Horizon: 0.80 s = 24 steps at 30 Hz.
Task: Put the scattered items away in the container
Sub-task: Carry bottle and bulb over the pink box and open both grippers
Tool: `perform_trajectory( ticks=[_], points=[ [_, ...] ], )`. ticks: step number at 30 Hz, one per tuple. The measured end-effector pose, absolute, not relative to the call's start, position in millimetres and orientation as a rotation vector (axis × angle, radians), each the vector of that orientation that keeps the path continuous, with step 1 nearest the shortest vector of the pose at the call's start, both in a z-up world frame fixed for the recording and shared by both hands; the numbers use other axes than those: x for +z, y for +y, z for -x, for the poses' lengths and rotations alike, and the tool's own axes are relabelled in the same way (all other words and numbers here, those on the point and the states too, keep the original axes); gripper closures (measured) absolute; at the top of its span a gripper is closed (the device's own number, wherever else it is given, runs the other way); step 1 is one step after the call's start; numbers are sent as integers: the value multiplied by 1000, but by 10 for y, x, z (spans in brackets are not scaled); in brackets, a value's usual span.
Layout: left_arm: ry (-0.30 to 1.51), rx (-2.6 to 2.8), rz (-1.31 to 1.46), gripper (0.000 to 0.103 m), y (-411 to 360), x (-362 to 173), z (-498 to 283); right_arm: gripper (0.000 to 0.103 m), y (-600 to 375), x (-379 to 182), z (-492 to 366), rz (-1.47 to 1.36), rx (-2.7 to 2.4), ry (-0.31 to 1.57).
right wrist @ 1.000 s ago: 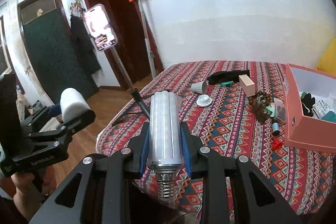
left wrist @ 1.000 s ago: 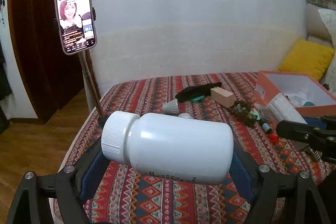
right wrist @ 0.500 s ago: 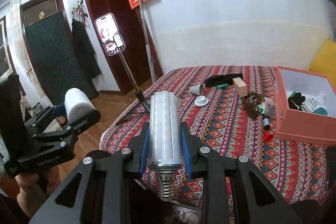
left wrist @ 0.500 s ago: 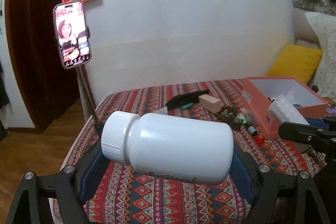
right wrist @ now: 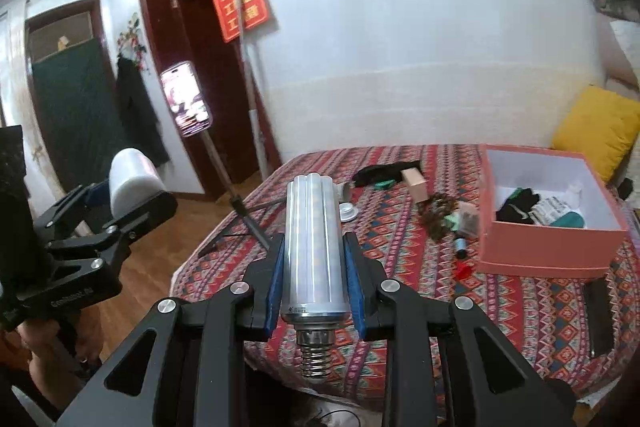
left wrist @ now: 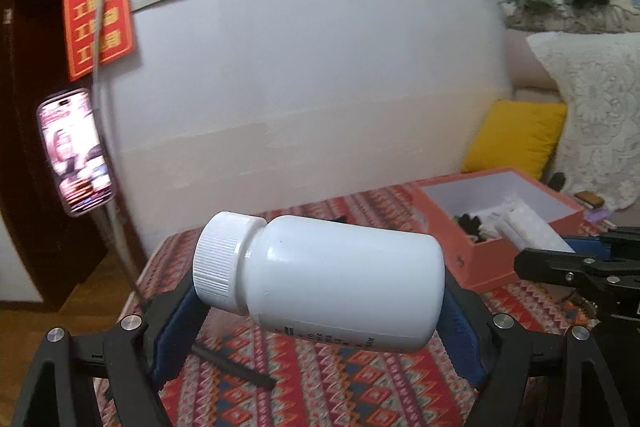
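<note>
My left gripper point(left wrist: 320, 311) is shut on a white plastic bottle point(left wrist: 320, 279), held sideways with its ribbed cap to the left, in the air above the patterned tablecloth point(left wrist: 320, 387). My right gripper point(right wrist: 315, 271) is shut on a long white LED corn bulb point(right wrist: 314, 247), screw base toward the camera. The open pink box point(right wrist: 548, 251) stands on the right of the table and holds a black glove and small packs. Scattered items lie left of it: a wooden block point(right wrist: 414, 179), a brown tangle point(right wrist: 438, 213), a small white cap point(right wrist: 348, 211). The bottle also shows at left as point(right wrist: 130, 177).
A phone point(left wrist: 76, 151) on a tripod stands at the table's far left corner. A yellow cushion point(left wrist: 516, 135) lies behind the box. A black strip point(left wrist: 236, 367) lies on the cloth under the left gripper. A person's hand point(right wrist: 60, 339) holds the left gripper.
Both grippers have risen and pulled back with their loads; the table and pink box now sit lower and farther off. The left view has turned right toward the box.
</note>
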<state>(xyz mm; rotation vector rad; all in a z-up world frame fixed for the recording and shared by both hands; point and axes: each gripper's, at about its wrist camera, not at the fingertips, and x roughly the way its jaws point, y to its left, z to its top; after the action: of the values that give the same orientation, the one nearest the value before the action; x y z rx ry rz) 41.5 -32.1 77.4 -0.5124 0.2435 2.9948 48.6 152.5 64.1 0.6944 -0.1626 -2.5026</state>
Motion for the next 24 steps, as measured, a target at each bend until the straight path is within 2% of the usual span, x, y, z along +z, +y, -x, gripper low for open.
perform_trajectory(
  ticks=[17, 24],
  points=[
    [233, 2702, 509, 18, 901, 859, 1088, 74, 2854, 654, 469, -743, -2765, -303],
    [228, 2574, 574, 18, 1528, 676, 1906, 74, 3478, 665, 1014, -772, -2882, -333]
  ],
)
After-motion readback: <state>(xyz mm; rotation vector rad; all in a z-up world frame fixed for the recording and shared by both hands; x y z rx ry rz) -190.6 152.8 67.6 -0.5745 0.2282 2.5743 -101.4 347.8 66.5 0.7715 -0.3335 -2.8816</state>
